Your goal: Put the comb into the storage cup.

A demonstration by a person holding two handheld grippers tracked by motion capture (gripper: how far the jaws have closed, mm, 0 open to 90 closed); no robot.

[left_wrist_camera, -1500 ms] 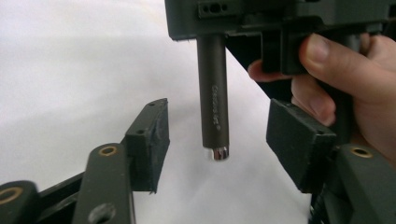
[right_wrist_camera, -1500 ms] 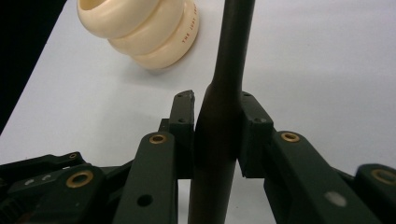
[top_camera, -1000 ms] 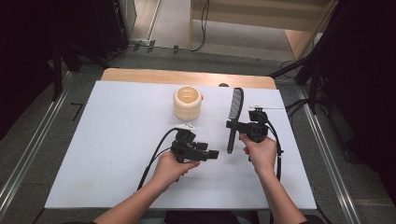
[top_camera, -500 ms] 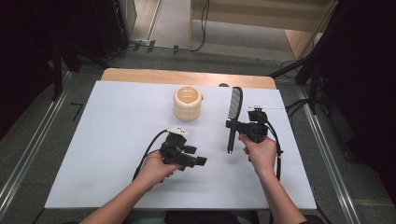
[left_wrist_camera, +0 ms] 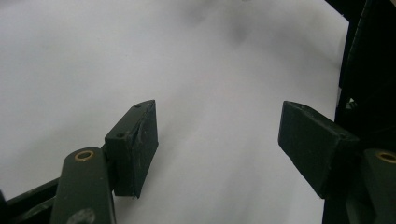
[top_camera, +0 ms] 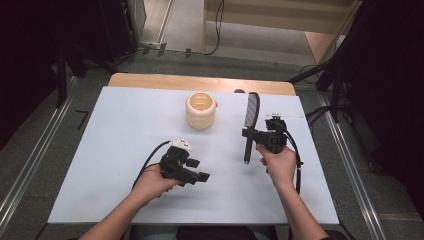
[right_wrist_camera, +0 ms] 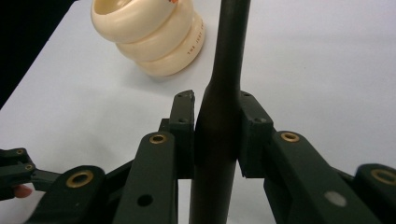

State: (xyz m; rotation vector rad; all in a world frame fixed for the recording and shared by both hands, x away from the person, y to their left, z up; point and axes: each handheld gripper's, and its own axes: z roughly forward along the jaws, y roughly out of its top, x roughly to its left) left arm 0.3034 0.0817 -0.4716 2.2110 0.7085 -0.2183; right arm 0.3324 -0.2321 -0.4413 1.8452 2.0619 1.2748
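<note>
Your right tongs (top_camera: 248, 133) are clamped on the black handle of the comb (top_camera: 250, 120), which lies flat on the bench (top_camera: 100, 150) with its long axis running away from you, toothed end far. The cream ribbed cup (top_camera: 201, 110) sits just left of it, so that's your direction. Left tongs (top_camera: 202, 176) are wide open, holding nothing, near you.

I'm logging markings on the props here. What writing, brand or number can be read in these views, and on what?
Cream ribbed cup: a small printed line on its lower ring, roughly "THE JUST...", too small to read surely.
Black comb, held by the right gripper: no text.
Left gripper: no text.
</note>
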